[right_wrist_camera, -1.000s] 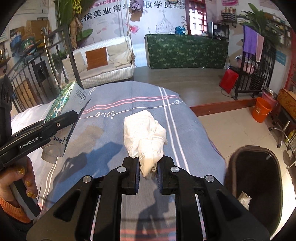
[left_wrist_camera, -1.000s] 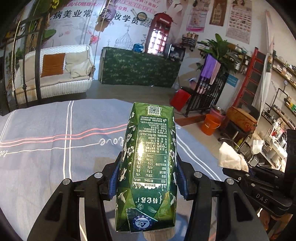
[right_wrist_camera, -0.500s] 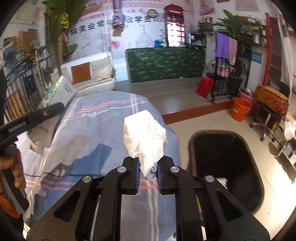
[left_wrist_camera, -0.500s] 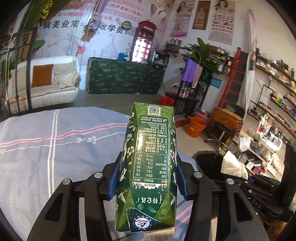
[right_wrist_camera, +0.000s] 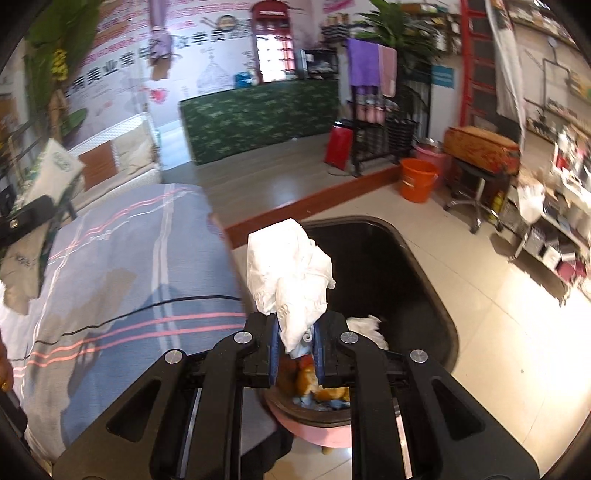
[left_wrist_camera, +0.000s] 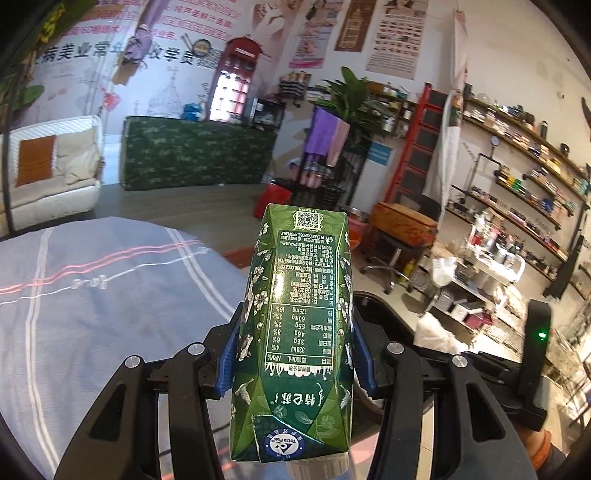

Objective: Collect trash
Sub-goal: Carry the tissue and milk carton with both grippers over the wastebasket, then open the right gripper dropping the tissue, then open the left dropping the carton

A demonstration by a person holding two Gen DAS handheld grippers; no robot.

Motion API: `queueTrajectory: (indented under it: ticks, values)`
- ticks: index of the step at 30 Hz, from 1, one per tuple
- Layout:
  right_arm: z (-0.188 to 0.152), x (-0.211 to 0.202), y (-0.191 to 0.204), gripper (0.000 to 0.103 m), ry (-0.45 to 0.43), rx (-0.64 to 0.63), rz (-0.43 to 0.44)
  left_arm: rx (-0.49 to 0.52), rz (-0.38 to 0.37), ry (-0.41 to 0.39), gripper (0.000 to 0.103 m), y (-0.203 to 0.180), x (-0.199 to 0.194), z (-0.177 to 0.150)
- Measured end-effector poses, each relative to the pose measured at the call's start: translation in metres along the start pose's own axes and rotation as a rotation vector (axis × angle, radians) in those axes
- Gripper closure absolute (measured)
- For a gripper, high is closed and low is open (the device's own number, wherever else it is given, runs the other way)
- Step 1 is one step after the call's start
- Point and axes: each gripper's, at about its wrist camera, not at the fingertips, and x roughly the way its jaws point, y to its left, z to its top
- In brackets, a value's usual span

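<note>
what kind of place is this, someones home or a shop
Most likely a small beauty or cosmetics shop, not a home: promotional beauty posters cover the wall, long shelves hold rows of small products, and a counter draped in green cloth stands at the back.

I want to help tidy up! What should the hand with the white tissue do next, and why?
Probably open the right gripper and drop the crumpled tissue, since it already seems to hang over the open black bin that holds other trash.
</note>
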Motion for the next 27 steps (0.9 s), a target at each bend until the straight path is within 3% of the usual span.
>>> queueTrajectory:
  ticks: [12,14,16,17,27]
  values:
    - [-0.016,0.058,-0.041,0.088,0.126,0.077,-0.047,0.048,-0.137,0.067,0.053,-0.04,0.033,-0.008]
    - [-0.021,0.066,-0.043,0.076,0.142,0.084,-0.056,0.055,-0.146,0.079,0.053,-0.044,0.036,-0.011]
    - [-0.025,0.071,-0.046,0.052,0.148,0.098,-0.056,0.056,-0.153,0.092,0.053,-0.046,0.039,-0.015]
    - [-0.028,0.071,-0.048,0.047,0.149,0.111,-0.059,0.056,-0.157,0.1,0.053,-0.048,0.04,-0.017]
    - [-0.037,0.039,-0.052,0.043,0.116,0.139,-0.054,0.067,-0.201,0.17,0.053,-0.062,0.056,-0.031]
